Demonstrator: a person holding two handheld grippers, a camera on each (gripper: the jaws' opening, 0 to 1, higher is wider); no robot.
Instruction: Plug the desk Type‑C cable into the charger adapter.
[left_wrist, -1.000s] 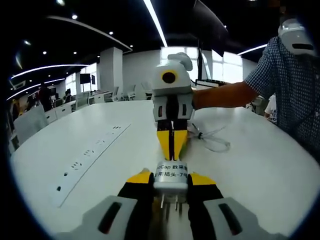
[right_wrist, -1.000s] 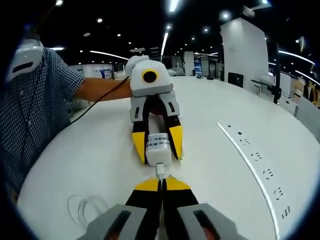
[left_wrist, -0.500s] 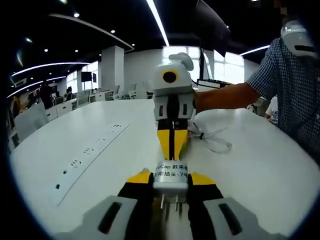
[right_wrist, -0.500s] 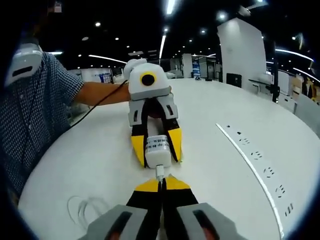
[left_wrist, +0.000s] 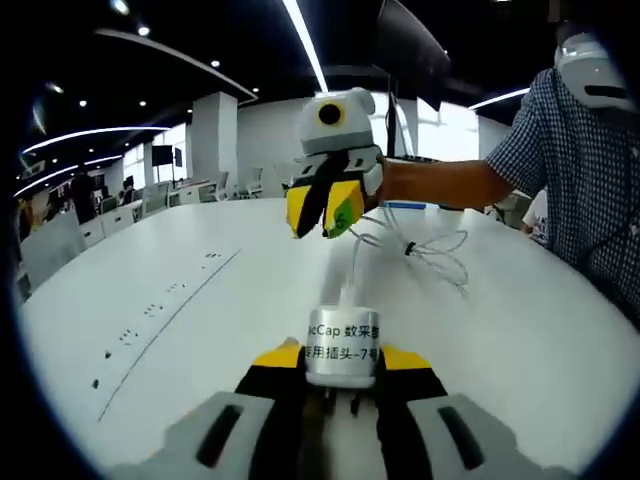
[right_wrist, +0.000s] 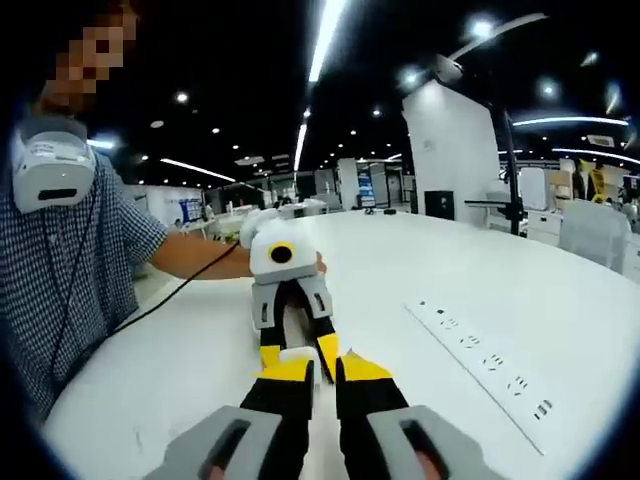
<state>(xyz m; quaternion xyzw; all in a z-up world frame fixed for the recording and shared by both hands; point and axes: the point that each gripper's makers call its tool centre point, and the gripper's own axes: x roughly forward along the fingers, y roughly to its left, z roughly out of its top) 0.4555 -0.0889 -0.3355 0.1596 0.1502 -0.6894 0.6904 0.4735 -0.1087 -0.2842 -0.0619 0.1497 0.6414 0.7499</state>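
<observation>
Since the white Type-C cable (left_wrist: 352, 268) runs straight into the top face of the charger adapter (left_wrist: 341, 349) in the left gripper view, the plug looks seated, so the main step is prob. done, though the connector itself is too small to confirm a full click. What's left, as a judgement: check the joint holds, then set the adapter down on the white table (left_wrist: 200, 330).

Left gripper (left_wrist: 341, 362): its yellow-tipped jaws sit closed against both sides of the adapter, holding it w/ the printed label facing the camera and the port end pointing away, low over the table. The slack of the cable lies in loose loops on the table near the person's forearm (left_wrist: 440, 185).

Right gripper (left_wrist: 327, 207): seen from the left gripper view it's raised above the table, apart from the adapter, tilted, jaws parted a little w/ nothing visibly between them; the cable passes just below/beside the tips, contact can't be told. In the right gripper view its own jaws (right_wrist: 315, 372) show a narrow gap, and the left gripper w/ the adapter sits just beyond them.

A strip of table sockets (right_wrist: 480, 355) runs off to the side, well apart from both grippers.
</observation>
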